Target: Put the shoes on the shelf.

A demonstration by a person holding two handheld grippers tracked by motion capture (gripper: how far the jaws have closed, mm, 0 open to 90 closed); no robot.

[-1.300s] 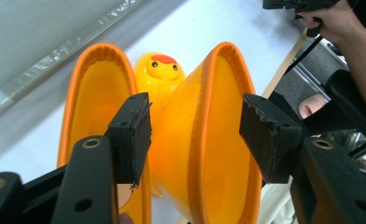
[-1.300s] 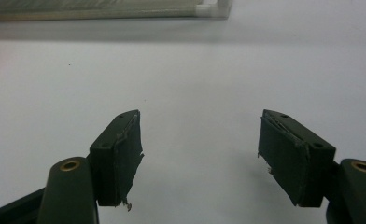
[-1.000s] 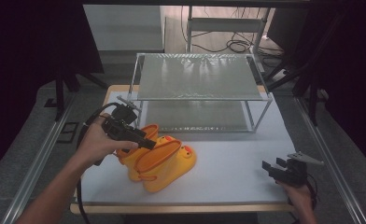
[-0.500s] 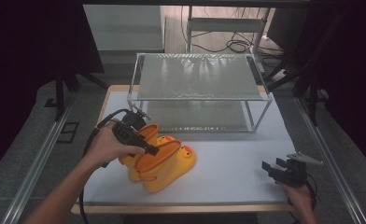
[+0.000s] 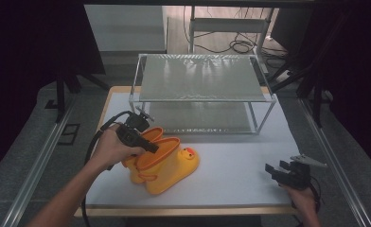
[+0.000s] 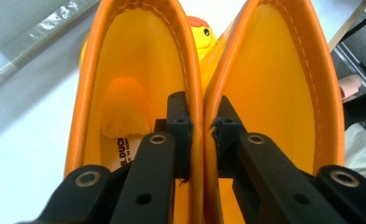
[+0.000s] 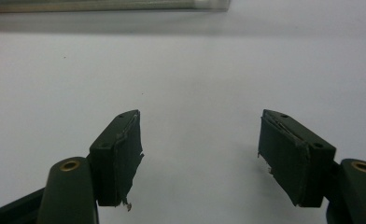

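We have the pair of yellow duck boots (image 5: pixel 162 163) standing side by side at the near left of the white table (image 5: pixel 240 165), toes toward the right, just in front of the two-tier wire shelf (image 5: pixel 200 78). Our left gripper (image 6: pixel 202 135) reaches down into their open tops, and its jaws have just been closing: one pad sits inside each boot, and the two touching orange collars (image 6: pixel 197 93) are pinched together between them. So the grasp on both boots at once looks made, while the lift has not yet begun; the soles are on the table. What is left, as we judge it, is to raise the pair and set it on the shelf.

Our right gripper (image 7: pixel 200 154) rests low at the near right corner, well apart from the boots, jaws wide with nothing but bare table between them.

The shelf's upper tier overhangs the lower one, so the tall boots would likely need the top level or a careful tilt. The left gripper's cable (image 5: pixel 96 142) trails beside the forearm, clear of the path.
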